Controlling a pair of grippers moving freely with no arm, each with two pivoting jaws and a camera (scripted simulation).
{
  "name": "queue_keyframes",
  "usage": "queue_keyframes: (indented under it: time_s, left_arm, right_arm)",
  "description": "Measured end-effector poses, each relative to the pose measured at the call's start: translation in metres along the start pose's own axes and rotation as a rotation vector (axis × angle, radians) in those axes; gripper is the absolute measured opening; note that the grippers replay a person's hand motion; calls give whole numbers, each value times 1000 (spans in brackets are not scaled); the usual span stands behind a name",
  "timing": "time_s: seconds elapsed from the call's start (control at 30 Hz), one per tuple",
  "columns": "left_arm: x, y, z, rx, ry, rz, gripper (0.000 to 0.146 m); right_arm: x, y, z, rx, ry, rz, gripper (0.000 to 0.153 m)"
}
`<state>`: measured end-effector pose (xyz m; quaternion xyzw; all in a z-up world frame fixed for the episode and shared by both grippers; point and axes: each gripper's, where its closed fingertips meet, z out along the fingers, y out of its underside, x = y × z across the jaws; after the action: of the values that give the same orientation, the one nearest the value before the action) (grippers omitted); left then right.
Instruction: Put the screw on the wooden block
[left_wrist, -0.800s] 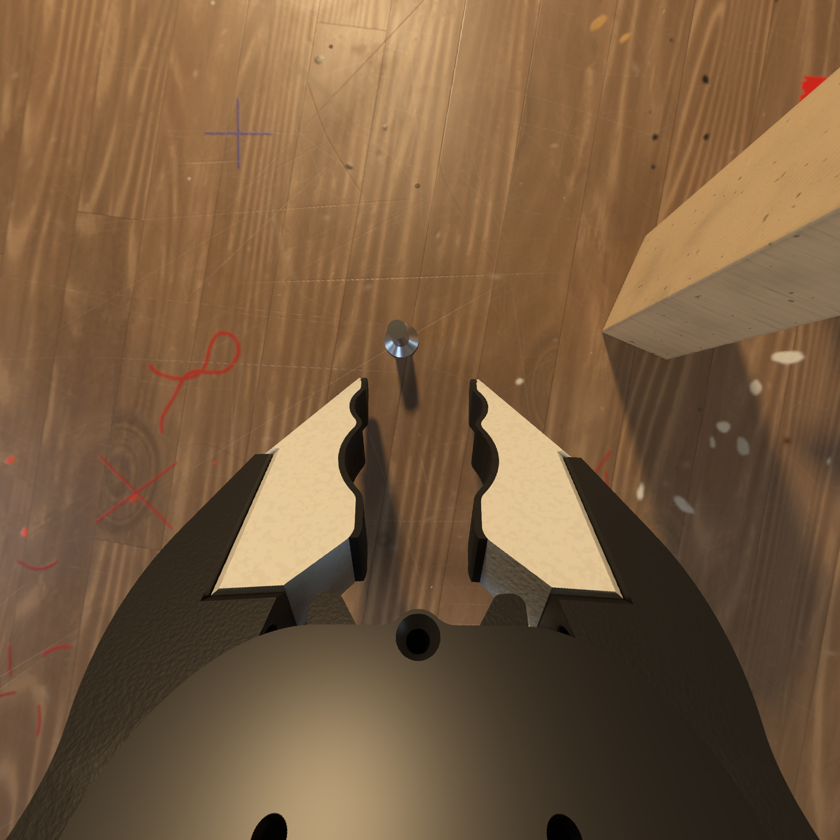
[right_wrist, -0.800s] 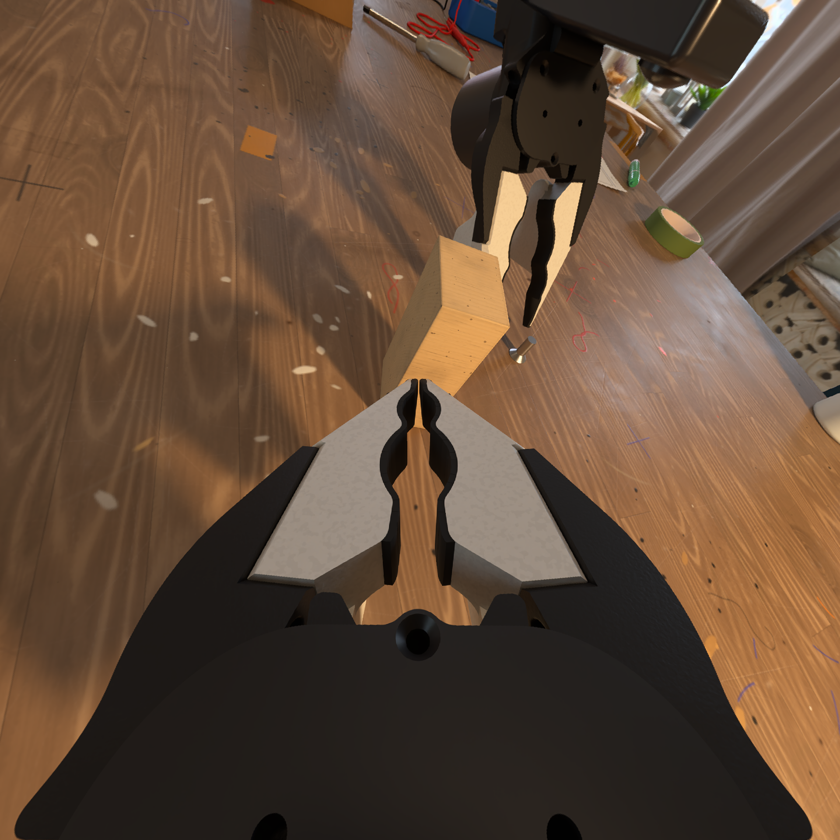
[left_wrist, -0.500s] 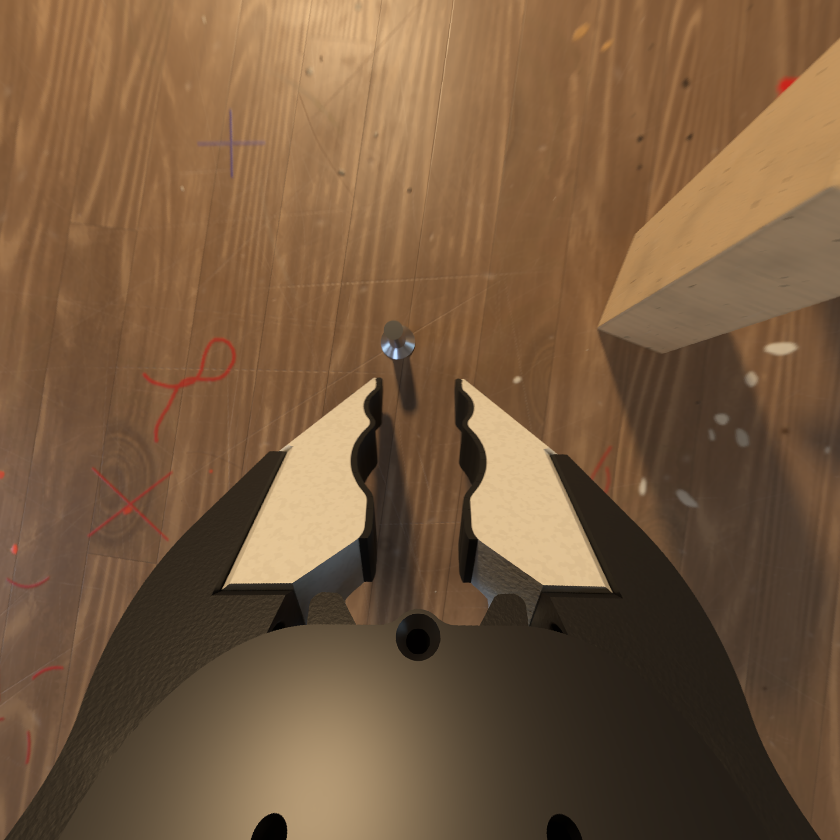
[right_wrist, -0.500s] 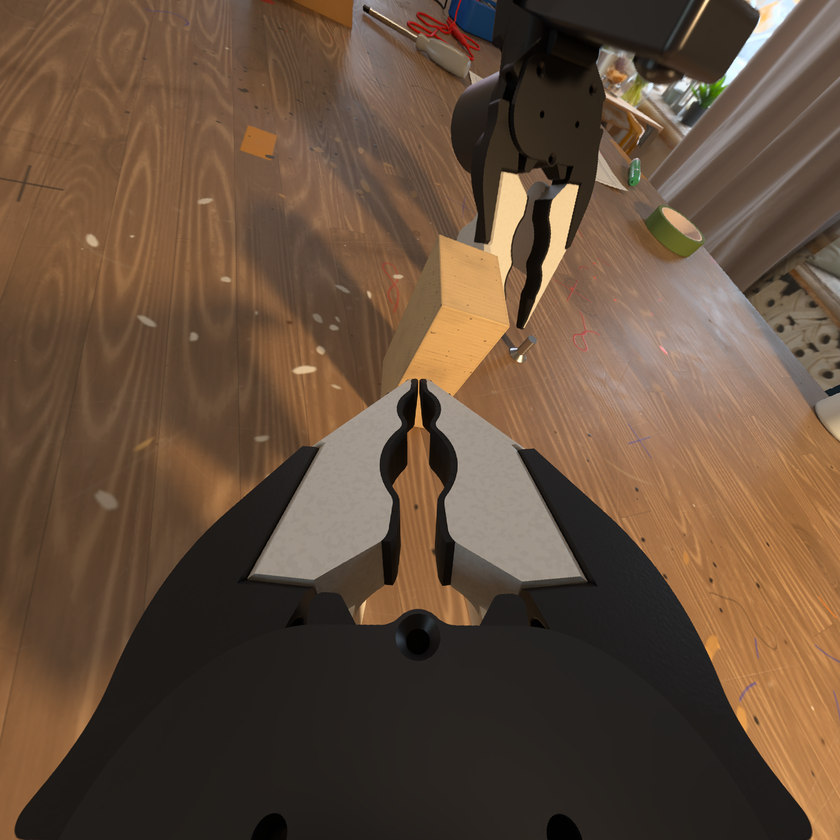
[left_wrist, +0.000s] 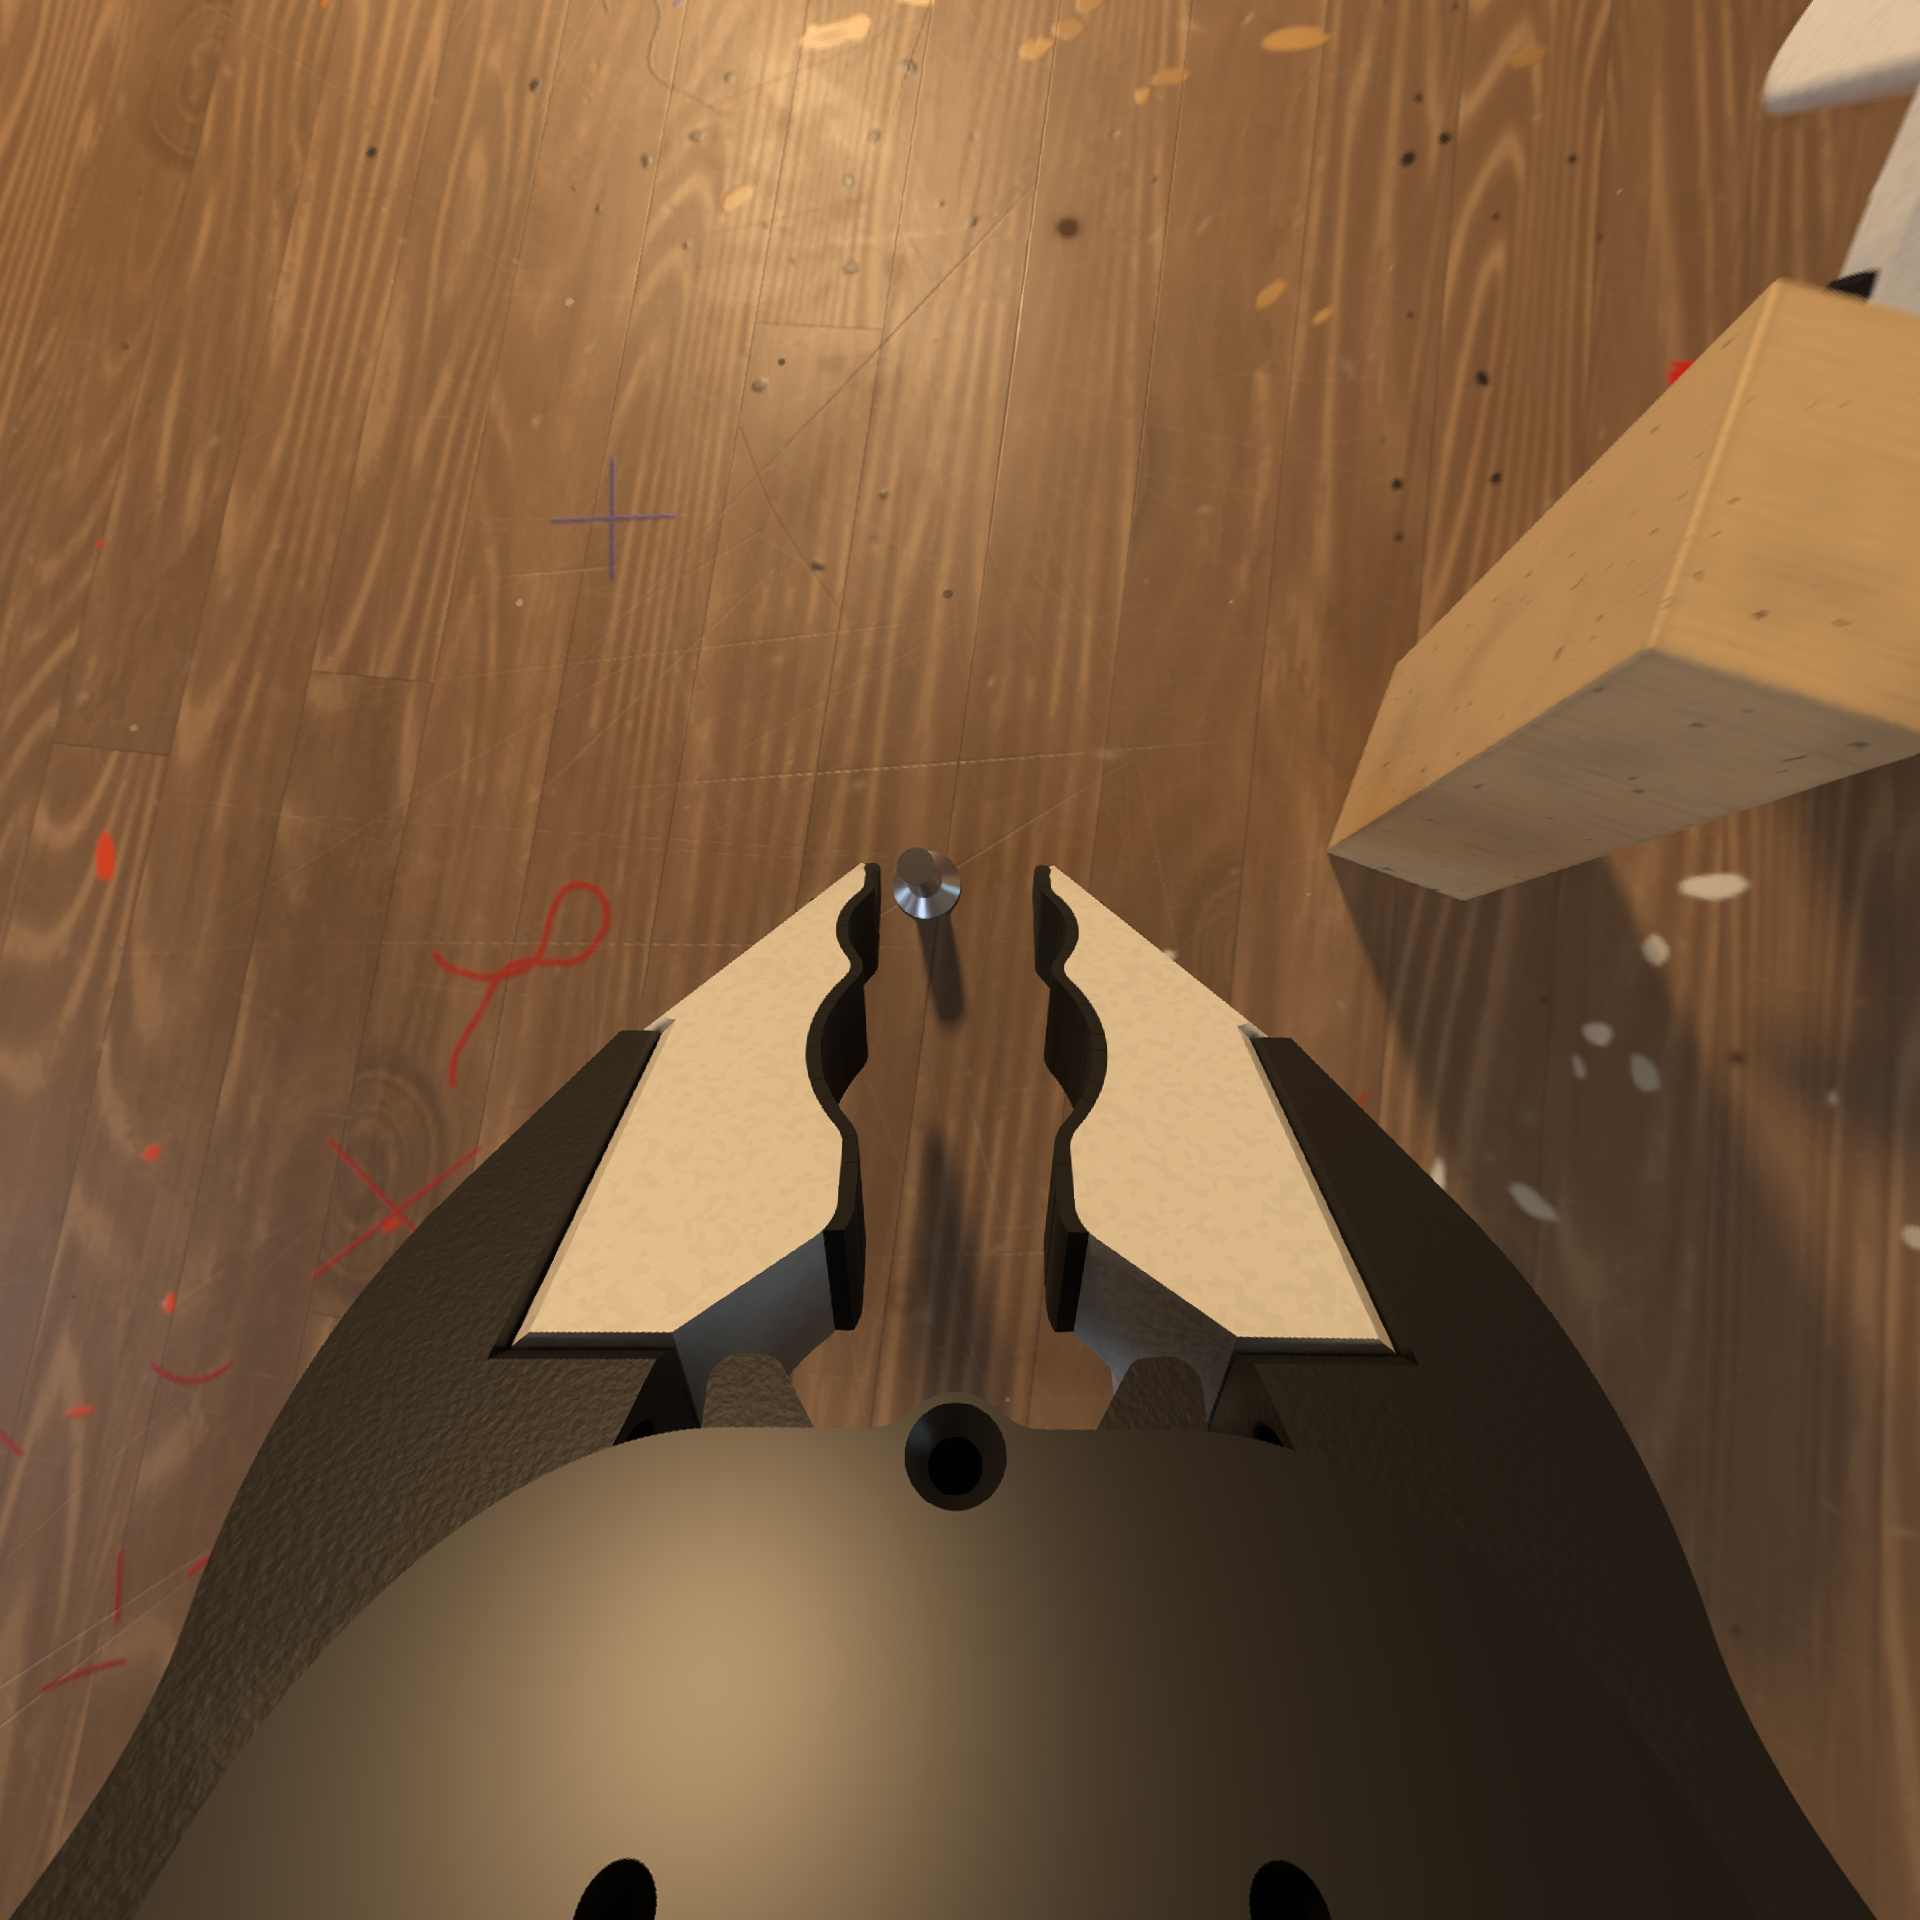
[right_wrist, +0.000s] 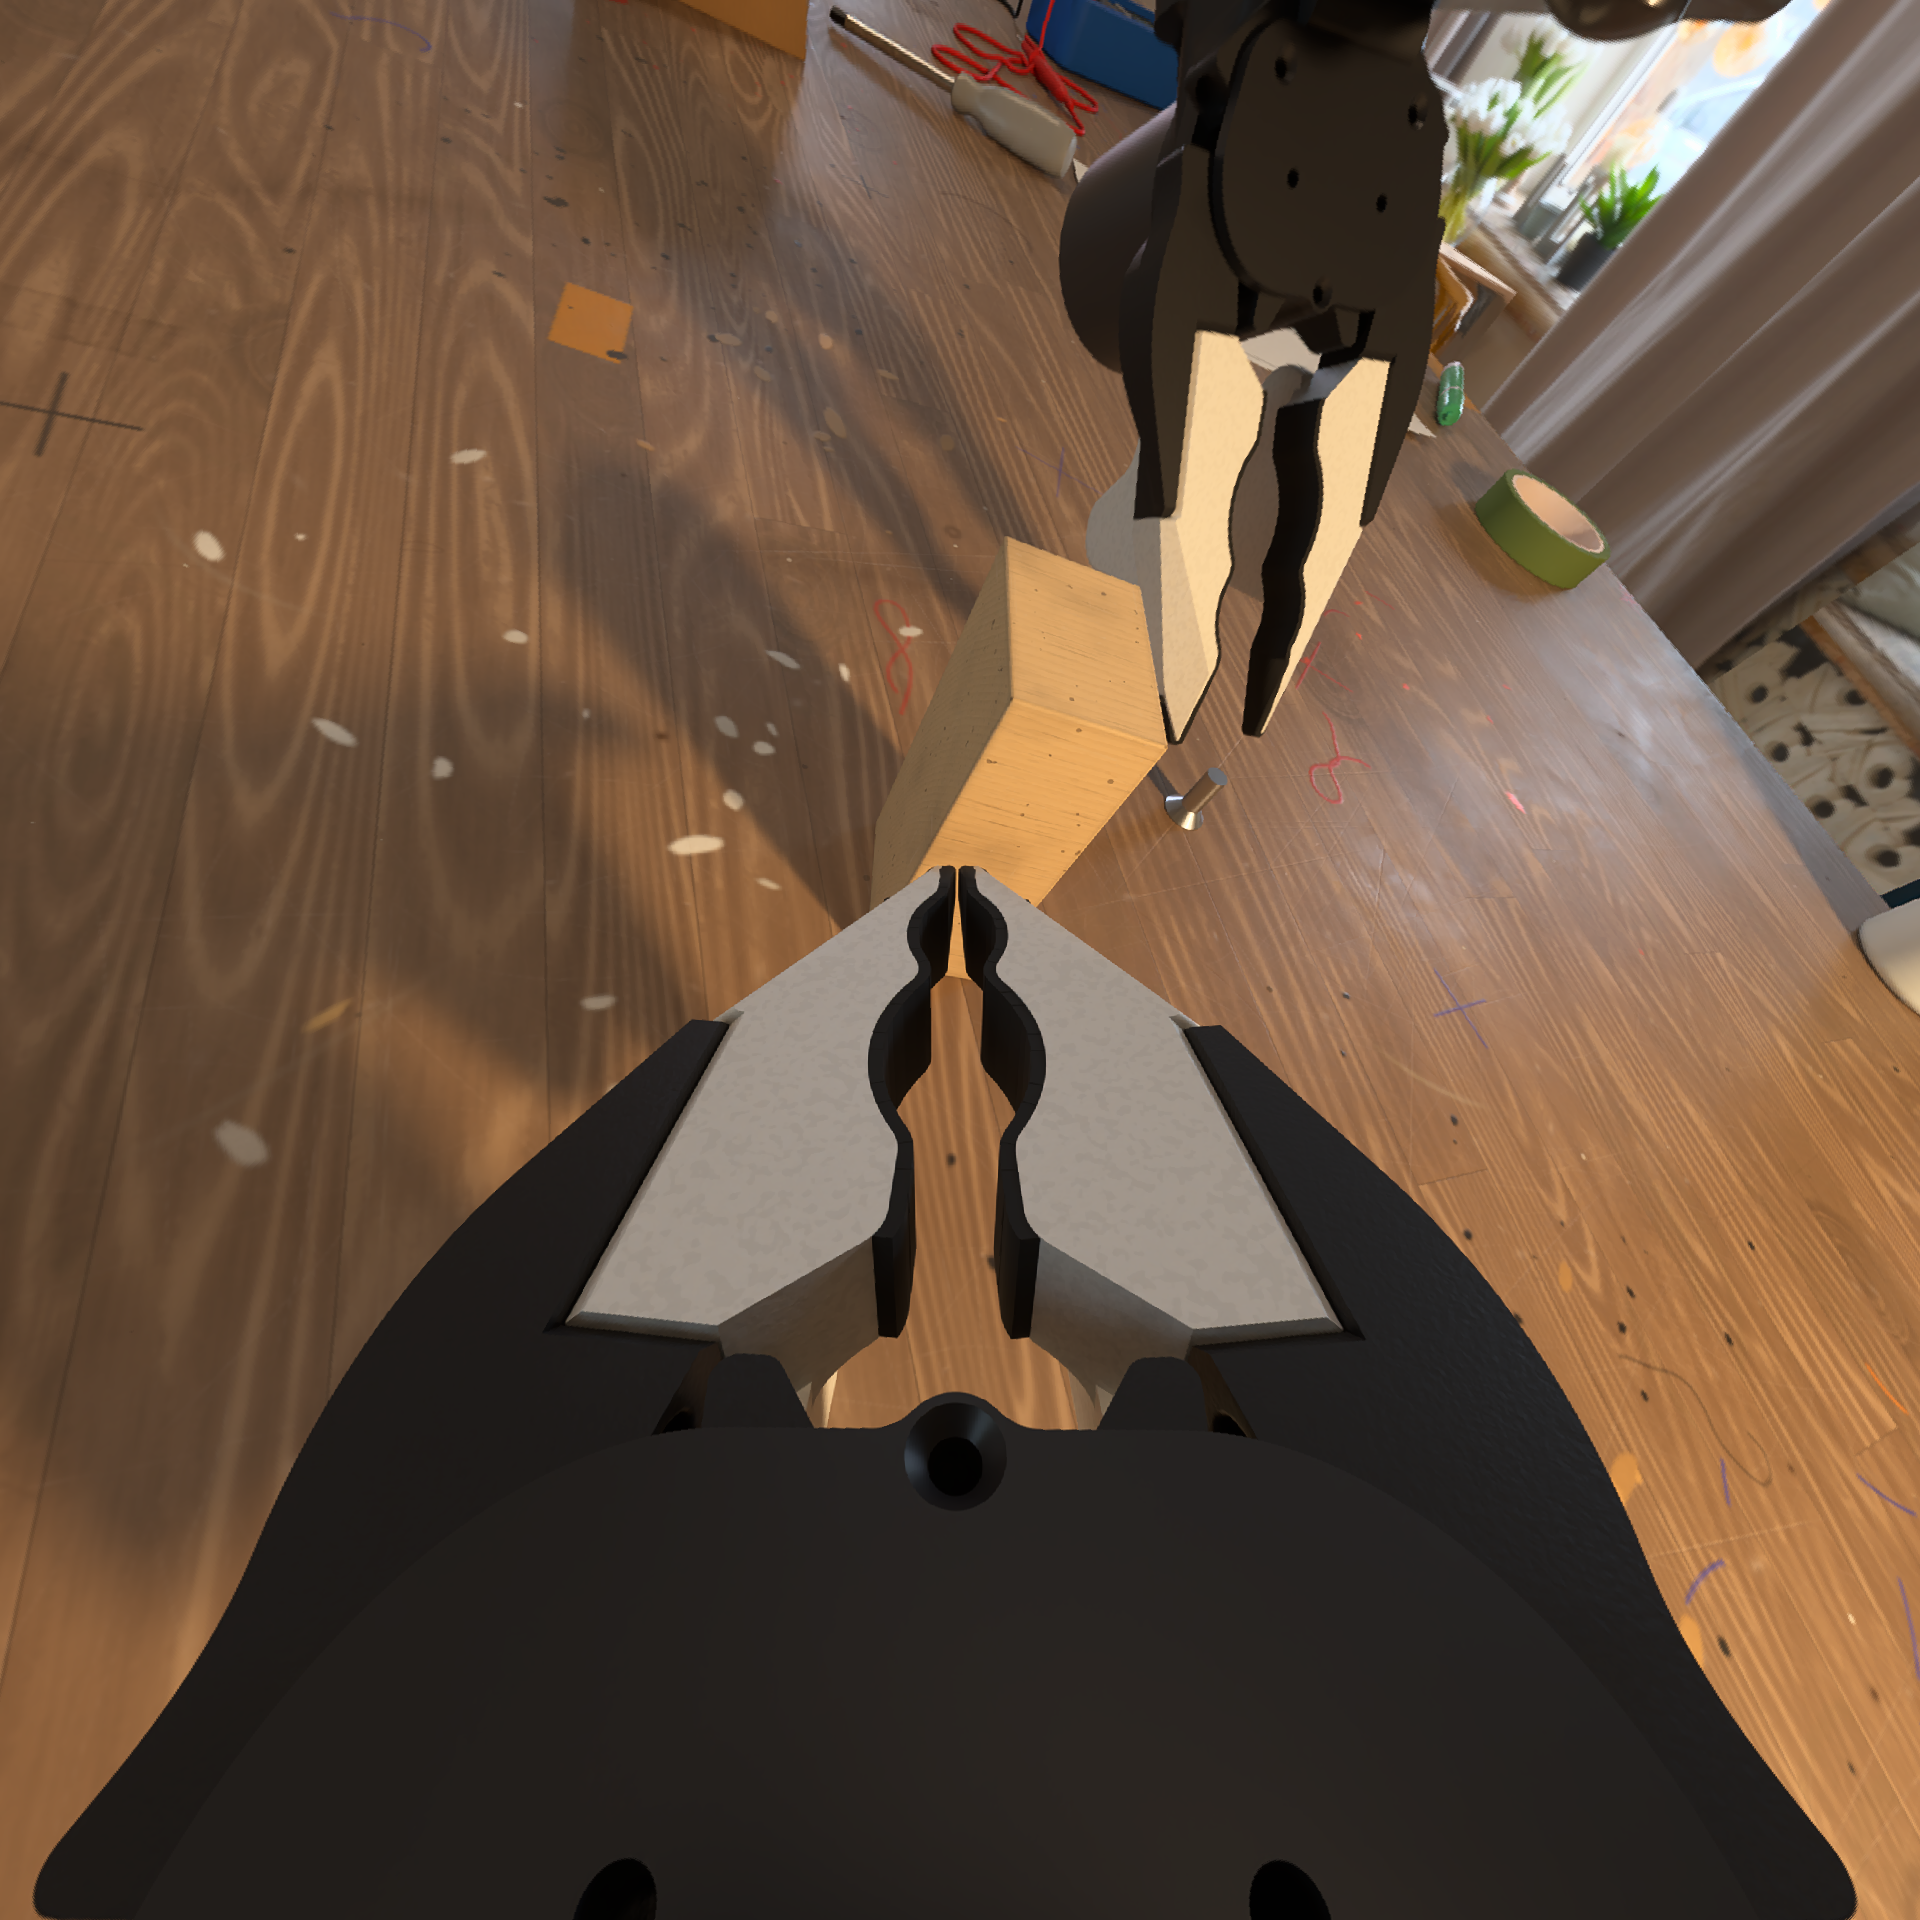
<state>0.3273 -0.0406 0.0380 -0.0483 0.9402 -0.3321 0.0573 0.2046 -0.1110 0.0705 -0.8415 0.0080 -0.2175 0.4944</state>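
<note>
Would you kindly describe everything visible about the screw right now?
The screw is small, of shiny grey metal, with a flat round head flaring from a short smooth-looking shank. It lies tilted on the wooden table, head down, apart from the wooden block beside it. The left gripper hangs just above it, open; in the left wrist view the screw shows between the fingertips, nearer one. Nothing but the table touches it.

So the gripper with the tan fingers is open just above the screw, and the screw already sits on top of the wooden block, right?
Not quite. The left gripper is open above the screw, but the screw lies on the table beside the wooden block, not on top of it. The right wrist view shows this best.
</note>
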Motion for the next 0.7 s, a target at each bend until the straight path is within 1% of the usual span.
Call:
queue_keyframes:
  time_s: [0.13,0.17,0.27,0.33,0.37,0.43,0.5,0.57,0.63,0.7]
  left_arm:
    - [-5,8,11,-22,-10,19,36]
    - [-7,10,15,-29,-8,21,35]
    - [-9,12,24,-41,27,1,24]
    - [-8,12,27,-50,52,5,9]
    - [-8,12,26,-53,50,12,8]
    - [-2,-2,15,-1,50,33,8]
    - [17,-31,-8,124,119,33,8]
    - [45,-60,-33,199,199,85,8]
    - [76,-75,-47,172,279,154,8]
    - [92,-75,-45,88,281,214,8]
  right_arm:
    - [0,0,1,-2,-1,-1,0]
    - [0,0,1,-3,-1,-2,0]
    - [0,0,1,-5,1,-2,0]
    - [0,0,1,-5,2,0,0]
    - [0,0,1,-5,2,0,0]
    - [0,0,1,-3,1,3,0]
    - [0,0,1,-3,-1,5,0]
    - [0,1,1,-7,-3,7,0]
    - [0,1,2,-13,-4,6,1]
    - [0,1,2,-16,-1,1,1]
